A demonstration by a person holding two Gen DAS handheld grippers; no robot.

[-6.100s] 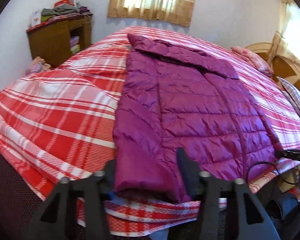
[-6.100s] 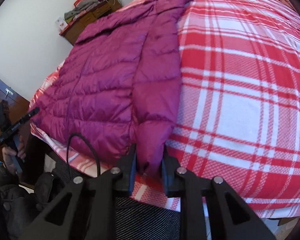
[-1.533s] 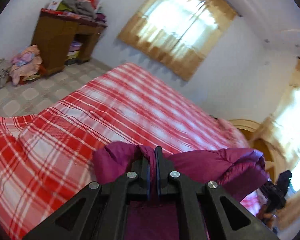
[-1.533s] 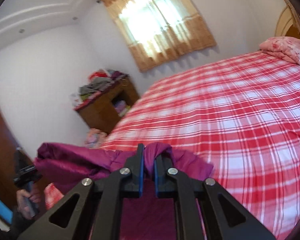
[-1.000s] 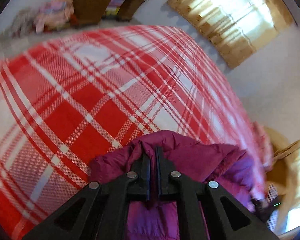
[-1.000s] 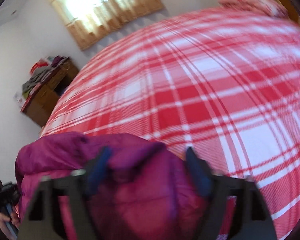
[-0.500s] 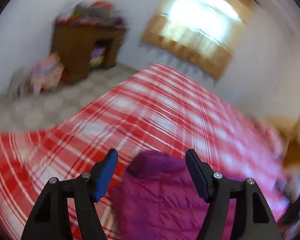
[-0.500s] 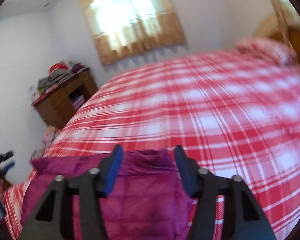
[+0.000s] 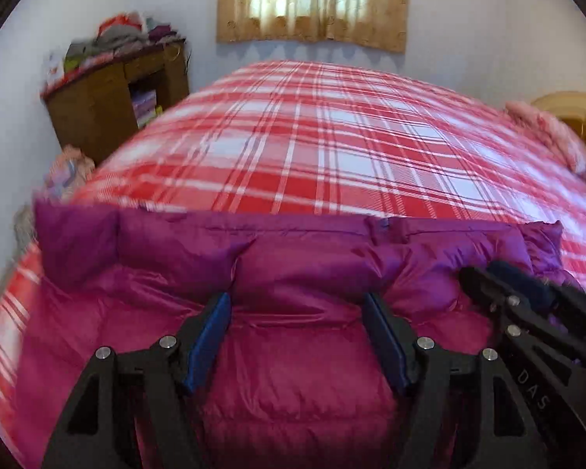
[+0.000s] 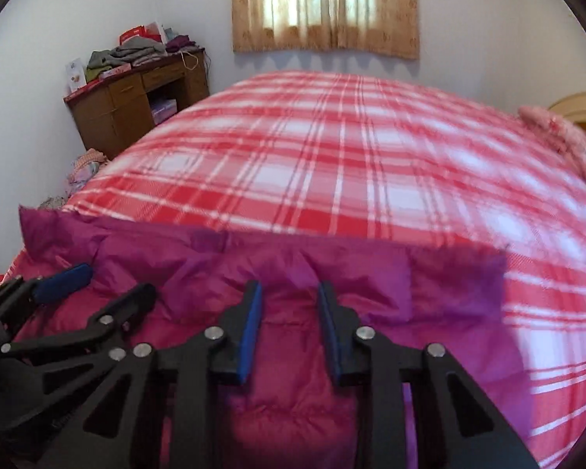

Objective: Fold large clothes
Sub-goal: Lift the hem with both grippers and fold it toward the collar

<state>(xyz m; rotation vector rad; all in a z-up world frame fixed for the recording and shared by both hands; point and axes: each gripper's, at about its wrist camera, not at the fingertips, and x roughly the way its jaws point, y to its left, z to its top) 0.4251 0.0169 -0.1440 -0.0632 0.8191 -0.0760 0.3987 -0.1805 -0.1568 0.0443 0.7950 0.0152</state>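
A magenta puffer jacket (image 9: 293, 273) lies folded over on itself at the near edge of the red plaid bed (image 9: 332, 144); its far edge runs straight across. It also fills the lower part of the right wrist view (image 10: 293, 273). My left gripper (image 9: 297, 305) is open and empty just above the jacket. My right gripper (image 10: 289, 293) is open and empty above the jacket too. The right gripper shows at the right in the left wrist view (image 9: 500, 277); the left gripper shows at the left in the right wrist view (image 10: 113, 281).
A wooden desk (image 9: 109, 105) piled with clothes stands at the far left by the wall. A pink pillow (image 9: 547, 136) lies at the bed's right by the headboard (image 9: 562, 105). Clothes (image 10: 84, 170) lie on the floor left of the bed. A curtained window (image 9: 312, 0) is behind.
Both grippers carried the jacket's hem up and over, then opened and let it go. The jacket now lies folded in half, and both grippers have drawn back a little.
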